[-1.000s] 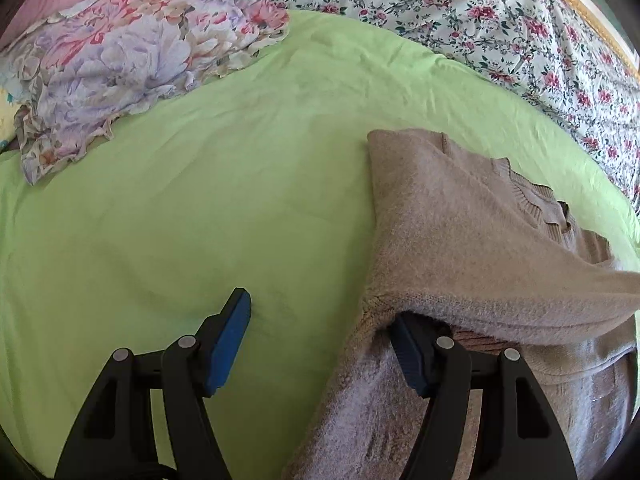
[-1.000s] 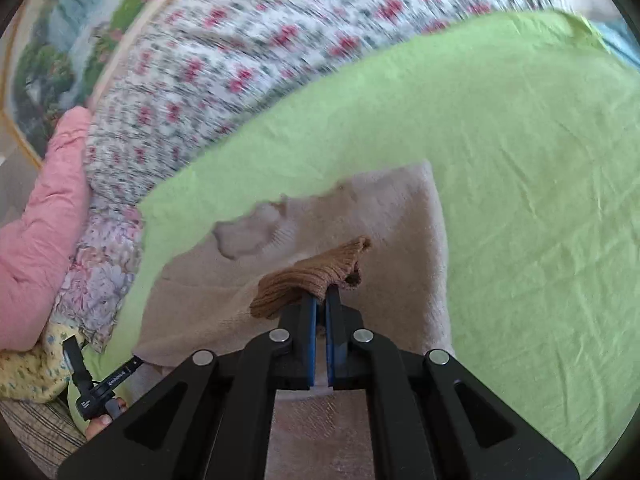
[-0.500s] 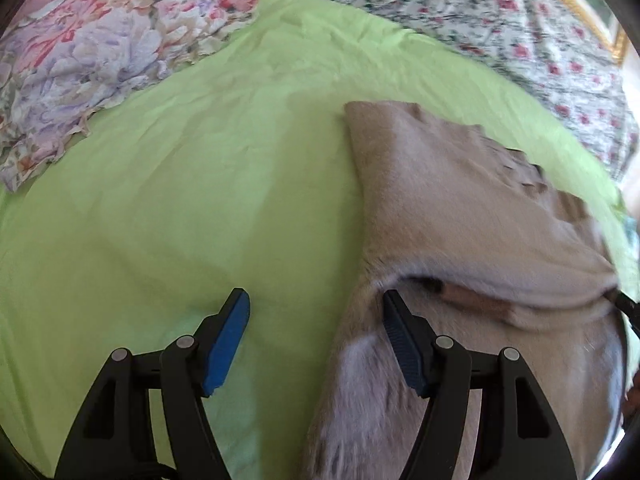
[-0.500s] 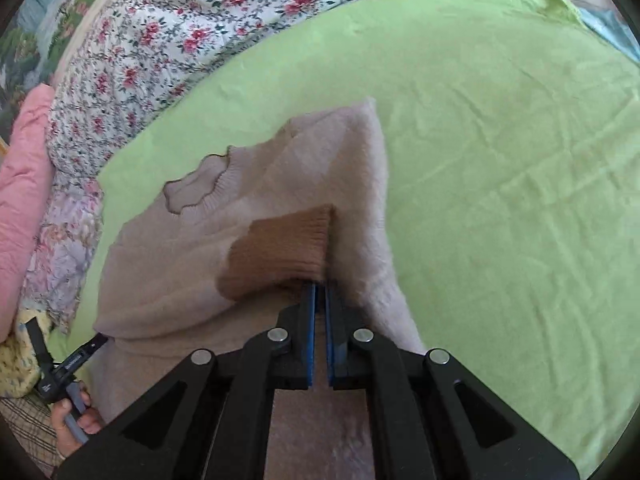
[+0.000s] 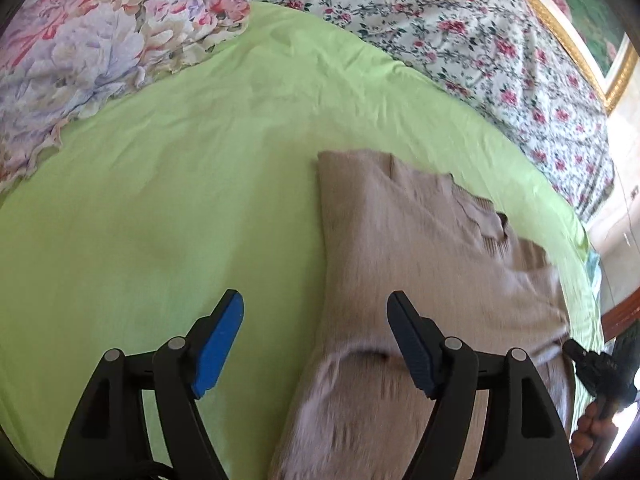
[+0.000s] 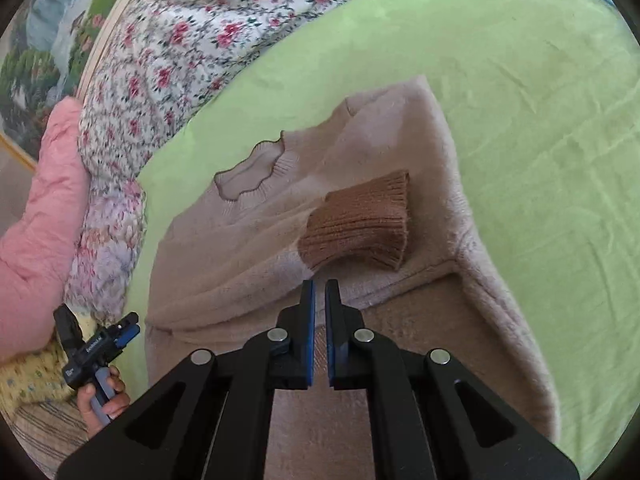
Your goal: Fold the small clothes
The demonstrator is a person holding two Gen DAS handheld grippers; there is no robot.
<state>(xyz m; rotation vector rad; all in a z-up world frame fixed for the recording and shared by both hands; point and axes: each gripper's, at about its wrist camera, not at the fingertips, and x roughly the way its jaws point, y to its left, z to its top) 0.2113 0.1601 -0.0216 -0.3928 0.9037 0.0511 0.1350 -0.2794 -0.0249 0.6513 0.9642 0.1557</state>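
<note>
A beige knit sweater [image 5: 420,240] lies on the green sheet [image 5: 160,200], its scalloped collar [image 6: 252,172] toward the floral quilt. One sleeve is folded across the chest and ends in a brown ribbed cuff [image 6: 360,224]. My right gripper [image 6: 320,282] is shut, and the cuff's near corner meets its tips. My left gripper [image 5: 315,296] hovers over the sweater's left edge with its jaws opening. One finger is above the sheet, the other above the knit, and the pads press on nothing. Each gripper also shows in the other's view, the left gripper [image 6: 100,344] in a hand and the right gripper [image 5: 592,364] at the frame's edge.
A white quilt [image 5: 440,20] with red flowers runs along the far side of the sheet. A lilac floral pillow [image 5: 80,40] and a pink pillow [image 6: 40,220] lie at one end. A framed picture [image 6: 32,60] hangs behind. Bare green sheet [image 6: 540,120] spreads beside the sweater.
The right gripper has lowered the brown cuff from mid-air onto the sweater's chest. The left gripper has drawn back and up from under the fold, which now lies flat, and its jaws stand wider.
</note>
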